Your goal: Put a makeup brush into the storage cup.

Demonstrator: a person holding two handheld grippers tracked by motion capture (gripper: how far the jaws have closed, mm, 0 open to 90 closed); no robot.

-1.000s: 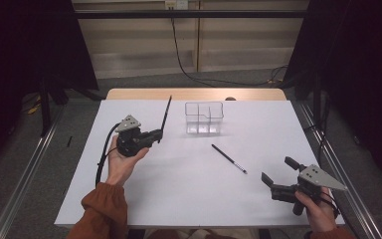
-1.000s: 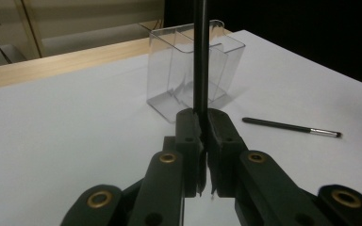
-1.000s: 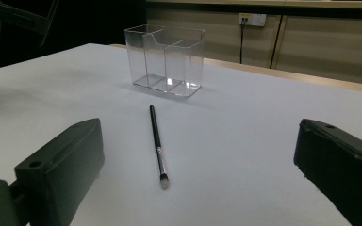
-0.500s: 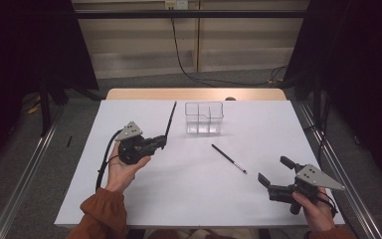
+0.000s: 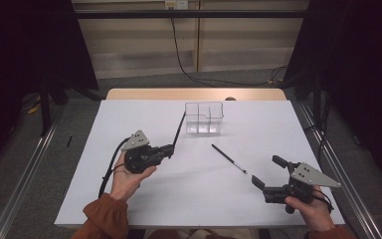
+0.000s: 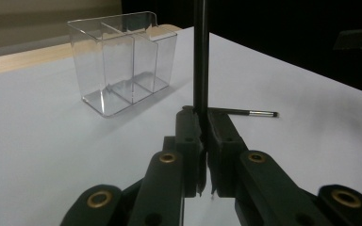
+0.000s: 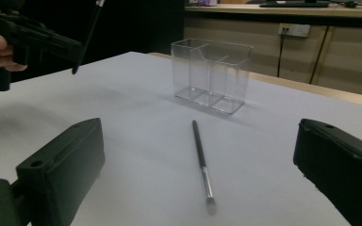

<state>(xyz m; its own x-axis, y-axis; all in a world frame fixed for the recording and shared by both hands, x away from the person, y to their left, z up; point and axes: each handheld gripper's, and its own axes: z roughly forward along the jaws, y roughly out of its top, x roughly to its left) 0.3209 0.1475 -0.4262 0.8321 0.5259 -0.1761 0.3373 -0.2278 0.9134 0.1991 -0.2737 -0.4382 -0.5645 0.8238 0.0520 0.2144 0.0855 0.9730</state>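
Left gripper [image 5: 170, 147] clamps a thin black rod, possibly a brush [image 5: 179, 130], tilted toward the clear plastic three-compartment organizer [image 5: 204, 118]. Right gripper [image 5: 266, 172] gapes empty near a slim silver-ferruled brush [image 5: 229, 159] on the smooth white tabletop [image 5: 129, 114].

No readable text, no labels, no brand marks, no numbers on anything shown
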